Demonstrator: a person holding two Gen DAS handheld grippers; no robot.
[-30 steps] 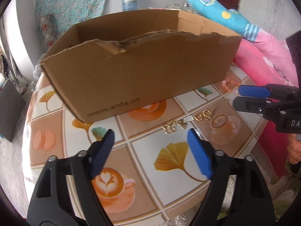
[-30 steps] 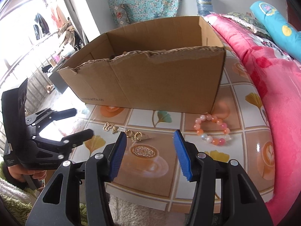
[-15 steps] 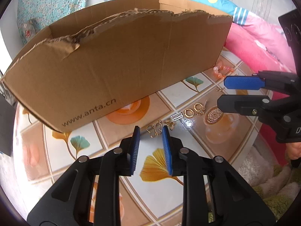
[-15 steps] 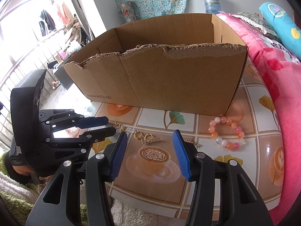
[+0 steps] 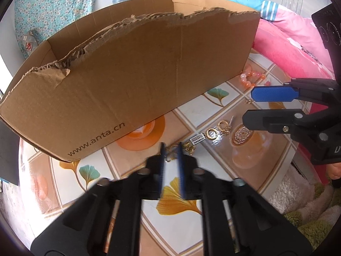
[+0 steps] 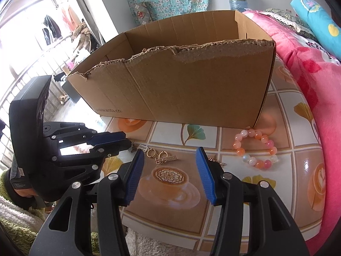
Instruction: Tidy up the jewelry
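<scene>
A line of gold earrings (image 5: 211, 133) lies on the patterned table in front of a torn cardboard box (image 5: 132, 85). My left gripper (image 5: 171, 149) has its blue pads nearly closed around the leftmost gold butterfly earring (image 5: 172, 150); the view does not show whether they pinch it. In the right wrist view my right gripper (image 6: 169, 160) is open, hovering over the gold hoops (image 6: 156, 154). A pink and orange bead bracelet (image 6: 255, 149) lies to its right. The left gripper (image 6: 125, 141) shows at the left.
The box (image 6: 181, 89) stands open-topped across the back of the table. A pink blanket (image 6: 315, 81) lies along the right edge. A small gold chain piece (image 6: 215, 161) lies by the right pad. The table front edge (image 6: 191, 232) is close below.
My left gripper has moved forward to the gold earrings and narrowed from wide open to nearly closed. My right gripper has come closer to the box and stays open.
</scene>
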